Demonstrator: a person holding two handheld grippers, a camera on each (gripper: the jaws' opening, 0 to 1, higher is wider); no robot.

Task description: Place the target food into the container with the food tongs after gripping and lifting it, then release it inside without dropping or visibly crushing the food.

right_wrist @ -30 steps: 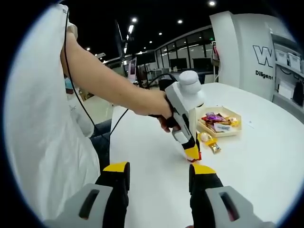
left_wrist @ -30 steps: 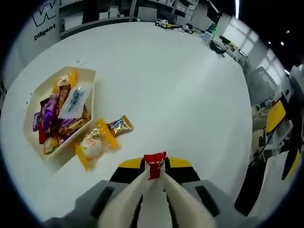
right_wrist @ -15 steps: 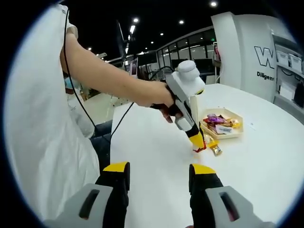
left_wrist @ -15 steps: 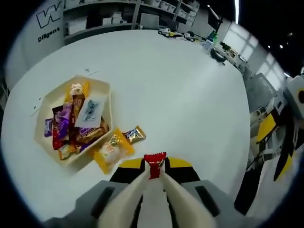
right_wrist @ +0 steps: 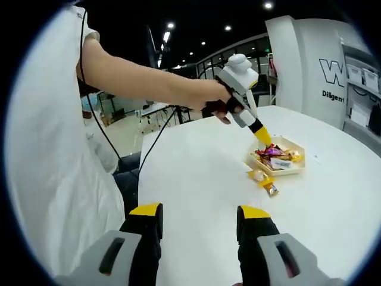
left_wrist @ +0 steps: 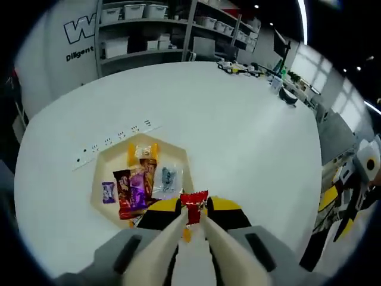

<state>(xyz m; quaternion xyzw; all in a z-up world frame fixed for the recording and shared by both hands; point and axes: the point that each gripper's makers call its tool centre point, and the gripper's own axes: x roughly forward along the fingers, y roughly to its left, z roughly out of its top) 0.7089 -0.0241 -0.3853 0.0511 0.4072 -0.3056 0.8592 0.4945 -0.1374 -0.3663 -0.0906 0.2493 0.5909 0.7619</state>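
My left gripper (left_wrist: 193,208) is shut on cream food tongs (left_wrist: 191,241), and the tongs' tips pinch a red-wrapped candy (left_wrist: 194,201). The candy hangs above the near edge of a cream hexagonal tray (left_wrist: 101,173) that holds several wrapped snacks. In the right gripper view a person's hand holds the left gripper (right_wrist: 262,137) up in the air, tip pointing down over the tray (right_wrist: 294,168). My right gripper (right_wrist: 199,217) stands open over the white table with nothing between its jaws.
Two wrapped snacks (right_wrist: 257,176) (right_wrist: 269,189) lie on the round white table (left_wrist: 238,131) just beside the tray. A person in a white shirt (right_wrist: 53,179) stands at the left. Shelves (left_wrist: 149,30) line the far wall.
The left gripper has risen and carried the red candy from beside the tray to above it. The right gripper has stayed still and open.
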